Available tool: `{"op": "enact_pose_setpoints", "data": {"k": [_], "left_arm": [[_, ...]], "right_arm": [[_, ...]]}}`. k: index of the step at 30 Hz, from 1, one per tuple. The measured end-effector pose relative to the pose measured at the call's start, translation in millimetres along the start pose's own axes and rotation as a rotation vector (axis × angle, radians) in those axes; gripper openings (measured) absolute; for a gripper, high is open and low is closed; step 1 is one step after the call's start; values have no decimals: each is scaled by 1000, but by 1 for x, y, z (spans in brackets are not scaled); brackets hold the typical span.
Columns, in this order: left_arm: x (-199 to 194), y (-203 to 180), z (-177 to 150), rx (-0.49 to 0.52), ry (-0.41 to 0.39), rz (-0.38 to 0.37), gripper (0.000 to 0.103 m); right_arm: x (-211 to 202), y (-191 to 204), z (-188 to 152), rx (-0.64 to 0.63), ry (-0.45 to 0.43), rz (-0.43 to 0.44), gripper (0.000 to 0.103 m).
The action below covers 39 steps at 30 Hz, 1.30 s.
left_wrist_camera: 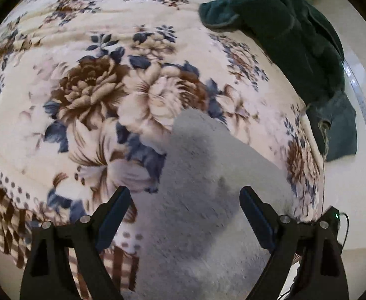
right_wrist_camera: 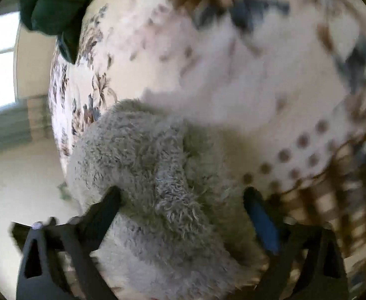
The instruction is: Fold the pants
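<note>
Folding looked barely begun: grey fleece pants [right_wrist_camera: 143,165] lay bunched near the floral blanket's [left_wrist_camera: 88,80] edge, between both released grippers, left gripper [left_wrist_camera: 185,197] and right gripper [right_wrist_camera: 183,195].

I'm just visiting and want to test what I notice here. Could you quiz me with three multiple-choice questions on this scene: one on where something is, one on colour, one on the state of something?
1. Where does the dark green garment lie?
A. At the blanket's far edge
B. Between the left gripper's fingers
C. On the floor

2. What colour are the fluffy pants?
A. Red
B. Grey
C. Black

3. How do the fingers of the left hand-held gripper stand?
A. Clamped on the pants
B. Shut on nothing
C. Spread apart

Answers:
1. A, it drapes over the far edge of the floral blanket.
2. B, both views show pale grey pile.
3. C, a wide gap shows between the fingers, with grey fabric beyond it; the right hand-held gripper stands the same.
</note>
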<state>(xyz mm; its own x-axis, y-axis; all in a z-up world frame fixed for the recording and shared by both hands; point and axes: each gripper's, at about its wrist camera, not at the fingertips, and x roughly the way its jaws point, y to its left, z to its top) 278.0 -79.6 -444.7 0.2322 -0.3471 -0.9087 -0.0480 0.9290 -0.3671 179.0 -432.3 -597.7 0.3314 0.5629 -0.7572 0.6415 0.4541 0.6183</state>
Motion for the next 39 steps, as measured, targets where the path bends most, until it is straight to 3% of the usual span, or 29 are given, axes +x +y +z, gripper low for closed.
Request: {"op": "enact_pose_setpoints", "data": {"k": [2, 5, 9, 11, 13, 15, 18, 21, 25, 26, 27, 30, 32, 34, 37, 39], "left_arm": [[8, 10, 4, -49, 23, -72, 89], [26, 12, 3, -108, 82, -156, 89], [41, -4, -8, -58, 119, -136, 89], [49, -8, -14, -32, 137, -126, 89], [53, -8, -21, -23, 158, -127, 89], [55, -9, -24, -15, 162, -122, 89], [57, -6, -28, -4, 162, -126, 89], [59, -3, -29, -14, 170, -135, 89], [61, -1, -31, -18, 171, -142, 89], [61, -2, -31, -19, 172, -143, 89], [62, -2, -32, -17, 174, -139, 89], [63, -2, -34, -14, 180, -136, 89], [65, -3, -36, -13, 191, -147, 89], [67, -8, -39, 0, 204, -155, 89], [63, -18, -41, 25, 198, -138, 89], [53, -23, -40, 32, 170, -142, 89]], "right_arm": [[-15, 22, -6, -110, -117, -34, 31], [-39, 59, -16, -250, -252, -87, 27], [-52, 79, -6, -295, -342, -201, 26], [-47, 70, 6, -261, -320, -276, 26], [-33, 55, 15, -212, -218, -342, 31], [-33, 34, 13, -107, -153, -258, 43], [-52, 15, -7, -24, -193, -169, 56], [-59, -12, -29, 75, -188, -85, 62], [-27, -55, -50, 278, -44, 104, 62], [-21, -57, -57, 299, -33, 130, 49], [-19, -55, -62, 301, -45, 127, 8], [-37, -42, -73, 253, -138, 60, 7], [-47, -44, -75, 232, -174, -40, 6], [-35, -58, -73, 238, -125, -133, 7], [-10, -50, -66, 172, 22, -193, 11], [-19, -29, -65, 100, 6, -239, 30]]}}
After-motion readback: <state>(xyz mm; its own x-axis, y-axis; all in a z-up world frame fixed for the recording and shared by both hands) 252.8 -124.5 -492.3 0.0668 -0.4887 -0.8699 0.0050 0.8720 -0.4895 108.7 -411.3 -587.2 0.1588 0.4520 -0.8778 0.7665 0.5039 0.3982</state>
